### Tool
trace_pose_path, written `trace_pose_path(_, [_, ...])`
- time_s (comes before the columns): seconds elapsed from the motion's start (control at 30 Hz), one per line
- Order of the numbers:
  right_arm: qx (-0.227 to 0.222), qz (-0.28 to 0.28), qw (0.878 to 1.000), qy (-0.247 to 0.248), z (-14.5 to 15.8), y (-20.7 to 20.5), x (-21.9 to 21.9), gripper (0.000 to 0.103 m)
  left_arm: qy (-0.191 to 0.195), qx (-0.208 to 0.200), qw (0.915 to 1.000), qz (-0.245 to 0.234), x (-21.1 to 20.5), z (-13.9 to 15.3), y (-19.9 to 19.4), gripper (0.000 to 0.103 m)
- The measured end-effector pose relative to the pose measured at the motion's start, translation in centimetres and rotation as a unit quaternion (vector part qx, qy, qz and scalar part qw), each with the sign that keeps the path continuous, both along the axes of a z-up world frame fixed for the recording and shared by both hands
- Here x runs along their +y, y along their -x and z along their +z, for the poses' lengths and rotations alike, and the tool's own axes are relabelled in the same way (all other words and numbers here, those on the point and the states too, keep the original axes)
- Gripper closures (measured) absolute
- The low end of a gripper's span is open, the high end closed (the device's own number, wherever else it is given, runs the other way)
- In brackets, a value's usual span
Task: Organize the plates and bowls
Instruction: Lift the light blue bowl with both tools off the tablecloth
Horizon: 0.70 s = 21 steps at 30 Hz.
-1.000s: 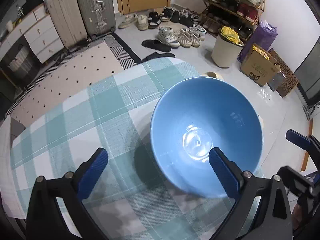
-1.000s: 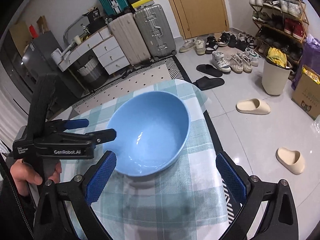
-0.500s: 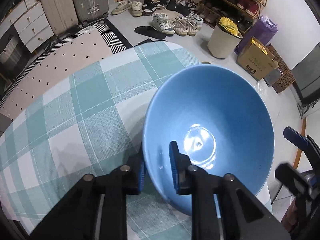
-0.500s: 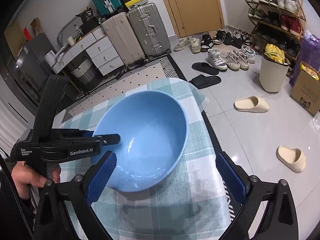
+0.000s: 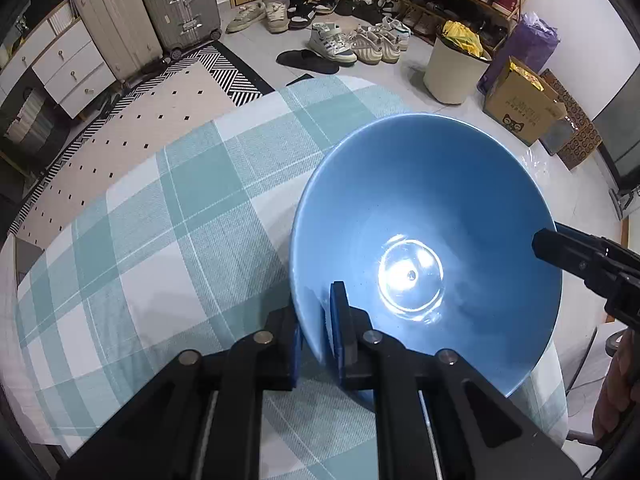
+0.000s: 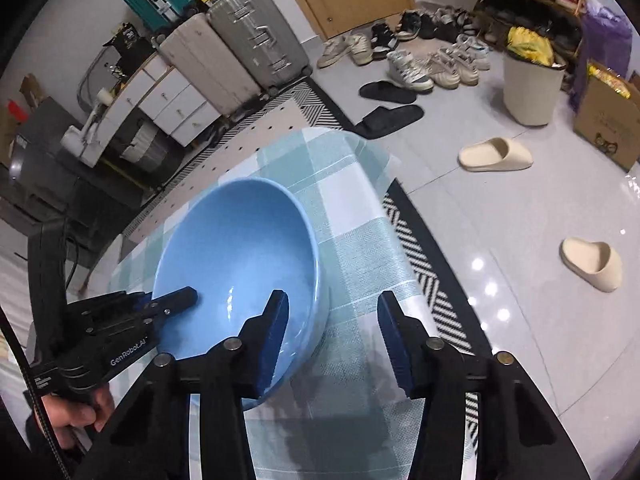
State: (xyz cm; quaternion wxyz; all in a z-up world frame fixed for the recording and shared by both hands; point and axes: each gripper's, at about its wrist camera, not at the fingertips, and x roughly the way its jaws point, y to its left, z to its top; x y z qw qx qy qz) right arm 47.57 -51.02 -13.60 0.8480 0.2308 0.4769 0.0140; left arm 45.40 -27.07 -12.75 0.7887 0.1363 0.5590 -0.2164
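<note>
A large light-blue bowl (image 5: 432, 208) is tilted above the green-checked tablecloth (image 5: 160, 220). My left gripper (image 5: 318, 328) is shut on the bowl's near rim, one pad inside and one outside. In the right wrist view the bowl (image 6: 236, 248) sits at centre left, with the left gripper (image 6: 176, 300) clamped on its left rim. My right gripper (image 6: 332, 320) is open, its left finger inside the bowl's near right rim and its right finger outside over the cloth. It also shows in the left wrist view (image 5: 576, 256) at the bowl's right edge.
The table edge (image 6: 384, 184) drops to a tiled floor with slippers (image 6: 496, 154), a bin (image 5: 456, 68), a cardboard box (image 5: 520, 104), shoes and suitcases (image 5: 176, 4). A patterned rug (image 5: 160, 112) lies beyond the table.
My left gripper closed on the bowl's rim and lifted it into a tilt. My right gripper moved in and narrowed, straddling the bowl's right rim.
</note>
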Motion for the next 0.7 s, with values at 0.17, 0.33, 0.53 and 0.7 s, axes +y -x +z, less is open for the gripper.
trace_pose_path(0.17, [-0.004,0.018,1.0,0.01,0.3,0.1,0.5,0.056,0.0,0.008,1.0,0.002,0.6,-0.1,0.2,0.093])
trace_pose_path(0.33, [0.012,0.049,0.998,0.025,0.2,-0.4,2.3,0.065,-0.005,0.011,0.9999,0.004,1.5,-0.1,0.9,0.093])
trace_pose_path(0.53, [0.044,0.093,0.993,0.049,-1.1,-1.1,4.8,0.078,-0.004,0.014,0.9999,0.007,2.4,0.0,1.8,0.092])
trace_pose_path(0.7, [0.057,0.11,0.989,0.079,-1.5,-1.0,6.2,0.087,-0.002,0.015,0.9998,0.01,2.8,0.1,2.5,0.092])
